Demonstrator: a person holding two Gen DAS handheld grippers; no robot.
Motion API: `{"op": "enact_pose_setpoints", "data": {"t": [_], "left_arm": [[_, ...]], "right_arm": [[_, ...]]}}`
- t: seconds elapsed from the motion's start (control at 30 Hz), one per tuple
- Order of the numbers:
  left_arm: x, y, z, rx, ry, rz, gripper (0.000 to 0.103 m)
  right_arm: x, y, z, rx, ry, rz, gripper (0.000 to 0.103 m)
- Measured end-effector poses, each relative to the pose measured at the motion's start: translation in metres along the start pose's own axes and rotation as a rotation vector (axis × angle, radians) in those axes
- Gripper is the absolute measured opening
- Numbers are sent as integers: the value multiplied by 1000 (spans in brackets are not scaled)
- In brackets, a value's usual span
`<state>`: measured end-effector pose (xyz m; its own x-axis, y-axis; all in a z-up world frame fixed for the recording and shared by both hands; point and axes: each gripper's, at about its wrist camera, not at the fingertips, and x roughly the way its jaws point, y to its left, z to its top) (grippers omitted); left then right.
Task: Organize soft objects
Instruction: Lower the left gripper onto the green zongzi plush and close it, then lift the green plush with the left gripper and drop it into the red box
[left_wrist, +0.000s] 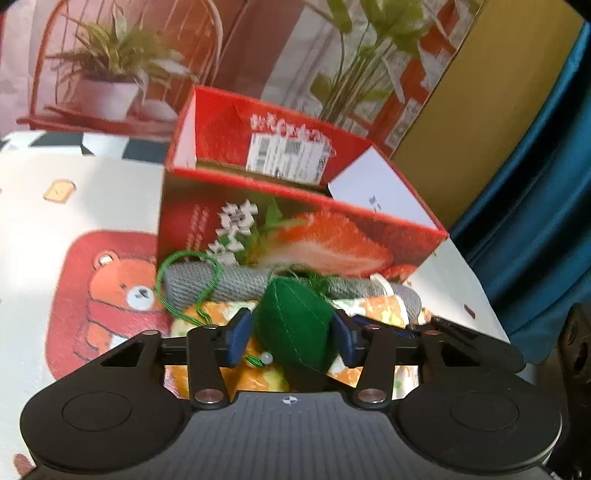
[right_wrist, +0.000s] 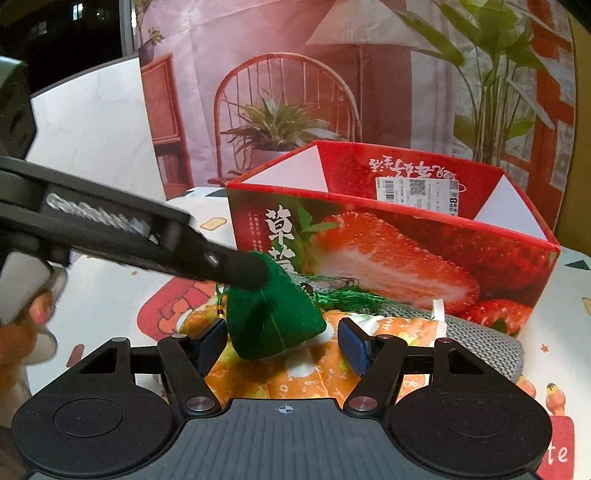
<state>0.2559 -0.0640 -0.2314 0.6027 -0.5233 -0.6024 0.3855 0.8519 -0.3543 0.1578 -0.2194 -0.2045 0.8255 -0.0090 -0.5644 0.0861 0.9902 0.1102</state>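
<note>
A green felt pouch with a green cord loop and a tassel lies on an orange patterned cloth, in front of a rolled grey knit cloth. My left gripper is shut on the pouch, its blue pads touching both sides. In the right wrist view the pouch sits between the pads of my right gripper, which is open with a gap on each side. A left finger rests on the pouch's top there. Just behind stands an open red strawberry box.
A white table cover with a bear print spreads to the left. A printed backdrop with a chair and plants rises behind the box. A blue curtain hangs at the right. A person's hand holds the left gripper's handle.
</note>
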Motion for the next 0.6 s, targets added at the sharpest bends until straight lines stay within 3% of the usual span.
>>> {"op": "enact_pose_setpoints", "data": {"t": [0.23, 0.6], "left_arm": [[-7, -5, 4, 21, -27, -20, 42], [-53, -27, 56, 51, -212, -49, 42]], "right_arm": [[0, 2, 3, -10, -10, 9, 54], [-31, -2, 61, -99, -171, 19, 53]]}}
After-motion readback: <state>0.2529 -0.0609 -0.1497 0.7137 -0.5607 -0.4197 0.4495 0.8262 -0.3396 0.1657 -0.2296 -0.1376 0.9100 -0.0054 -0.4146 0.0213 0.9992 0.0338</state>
